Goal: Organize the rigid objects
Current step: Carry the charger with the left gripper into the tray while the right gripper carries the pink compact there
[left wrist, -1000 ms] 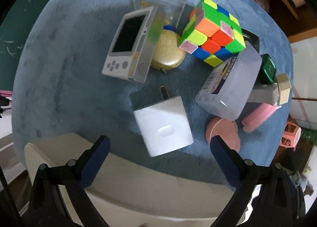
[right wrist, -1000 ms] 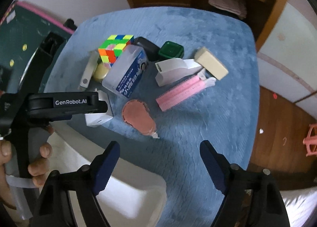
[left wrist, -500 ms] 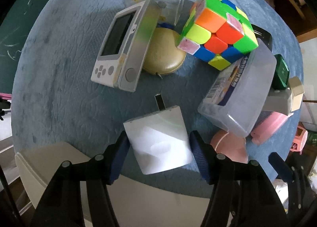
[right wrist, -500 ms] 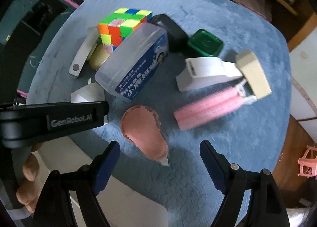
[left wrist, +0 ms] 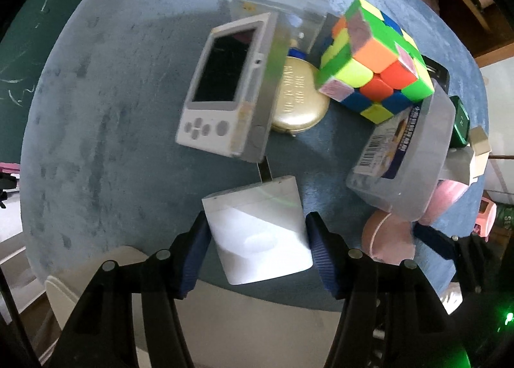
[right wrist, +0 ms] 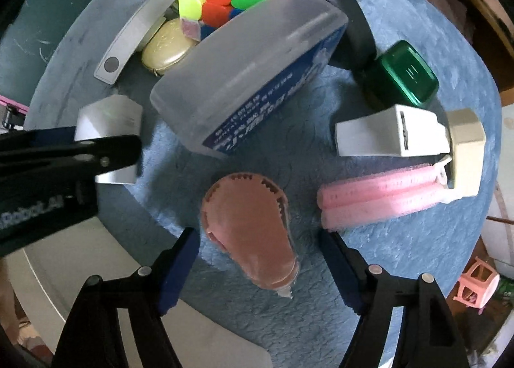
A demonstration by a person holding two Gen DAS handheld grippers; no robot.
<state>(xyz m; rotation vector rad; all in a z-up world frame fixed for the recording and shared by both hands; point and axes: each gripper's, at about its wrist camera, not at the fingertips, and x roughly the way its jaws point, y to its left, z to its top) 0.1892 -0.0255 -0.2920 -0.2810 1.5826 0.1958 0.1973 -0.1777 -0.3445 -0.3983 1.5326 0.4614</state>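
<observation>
Cluttering blue cloth [left wrist: 106,130]: rigid objects.

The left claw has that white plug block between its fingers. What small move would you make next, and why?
Probably lift it straight up a little. The left gripper has both blue fingers pressed against the sides of the white charger block, whose metal prong points toward the grey handheld game console close ahead.
</observation>
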